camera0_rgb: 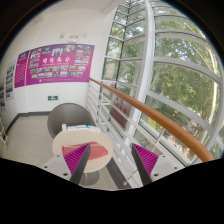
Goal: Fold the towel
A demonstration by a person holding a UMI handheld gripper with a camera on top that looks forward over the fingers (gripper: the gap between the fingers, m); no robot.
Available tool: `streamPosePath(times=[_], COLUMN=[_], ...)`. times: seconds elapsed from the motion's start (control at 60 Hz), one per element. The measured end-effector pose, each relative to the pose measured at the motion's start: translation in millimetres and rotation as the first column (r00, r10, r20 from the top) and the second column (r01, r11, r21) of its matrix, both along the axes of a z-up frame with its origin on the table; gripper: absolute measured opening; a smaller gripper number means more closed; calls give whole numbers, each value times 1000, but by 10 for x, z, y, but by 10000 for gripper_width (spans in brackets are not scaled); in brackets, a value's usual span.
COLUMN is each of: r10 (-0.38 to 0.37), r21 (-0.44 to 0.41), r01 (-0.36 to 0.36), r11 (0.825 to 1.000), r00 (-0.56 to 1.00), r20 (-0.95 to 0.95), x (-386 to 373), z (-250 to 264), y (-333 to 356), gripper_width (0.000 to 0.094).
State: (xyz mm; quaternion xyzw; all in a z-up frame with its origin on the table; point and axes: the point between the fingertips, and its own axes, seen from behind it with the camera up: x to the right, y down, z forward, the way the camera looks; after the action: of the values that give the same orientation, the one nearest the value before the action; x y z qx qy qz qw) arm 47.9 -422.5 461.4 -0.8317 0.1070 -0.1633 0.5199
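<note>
A pink-red towel (pixel 97 152) lies on a small round white table (pixel 68 140), beside my left finger in the gripper view. My gripper (pixel 110 152) is open and empty, held in the air short of the table. Its left pad (pixel 77 156) covers part of the towel. The right pad (pixel 146 158) stands over the floor beside the railing. Nothing is between the fingers.
A grey round-backed chair (pixel 68 117) stands behind the table. A wooden handrail (pixel 150 115) on white railing runs along the right, with tall windows (pixel 180 70) beyond. A wall with pink posters (pixel 55 65) closes the far side.
</note>
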Motion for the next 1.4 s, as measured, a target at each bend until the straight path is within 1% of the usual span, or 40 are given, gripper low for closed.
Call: streamPosePath(times=[0.083,0.1,0.167,0.25,0.283,0.35,0.4,0.417,0.467,0.533,0.55,0.6,0.65,0.683,0.783,0.9,0.967,1.017,1.067,1.083,1.1,1.117,1.15,1.167,1.2,1.217,1.233,1.25,1.35,1.4], r10=[12,13,18,33,40,67,93,101,135,188,199,235,265,278,324,366,372,374,373,374,375,375,383,393,401,402,399,397,422,432], r21=[-32,-36,-77,-124,-155,-189,-221,-228,-239,-257,-254,-241,-239,-243,-227,-231,-273,-296,-322,-322,-304,-300,-316,-310,-324,-328,-332,-333,-360,-354], r01=[-12,-14,-21,-41,-52,-87,-123,-134,-176,-239,-251,-289,-321,-335,-378,-393,-393,-397,-403,-406,-410,-410,-417,-426,-425,-419,-407,-399,-417,-447], r11=[999,999,997,991,987,978,967,964,955,936,934,926,916,910,898,890,878,869,857,855,860,861,852,850,845,847,851,854,834,821], r00=[1000,1000,999,997,996,992,985,983,975,960,957,945,934,930,915,918,919,918,915,914,912,911,909,904,905,908,912,915,904,893], r20=[-19,-22,-40,-63,-79,-109,-142,-152,-177,-209,-213,-229,-238,-241,-241,-152,-128,-133,-152,-160,-168,-169,-167,-166,-142,-122,-97,-79,-70,-125], x=[-50,-62,-145,-192,-257,-458,-643,-765,-914,-1256,-1281,-1488,-1695,-1791,-2041,-2078,-2082,-2100,-2050,-2124,-2153,-2150,-2150,-2174,-2130,-2098,-2046,-2018,-2060,-2155], z=[-151,-291,-455,-989,-1169,-1658,-2000,-2091,-2456,-2813,-2974,-3217,-3321,-3486,-3845,-4176,-4436,-4589,-4768,-4784,-4766,-4765,-4791,-4758,-4788,-4783,-4774,-4766,-4767,-4725], y=[-20,45,27,158,159,295,399,376,583,741,892,1169,1375,1589,2278,2991,3249,3362,3465,3448,3480,3490,3491,3523,3515,3525,3540,3549,3518,3520], gripper_width=[852,853,854,850,853,849,852,855,858,859,858,856,858,858,857,855,846,795,691,660,619,566,425,358,189,101,49,48,41,36])
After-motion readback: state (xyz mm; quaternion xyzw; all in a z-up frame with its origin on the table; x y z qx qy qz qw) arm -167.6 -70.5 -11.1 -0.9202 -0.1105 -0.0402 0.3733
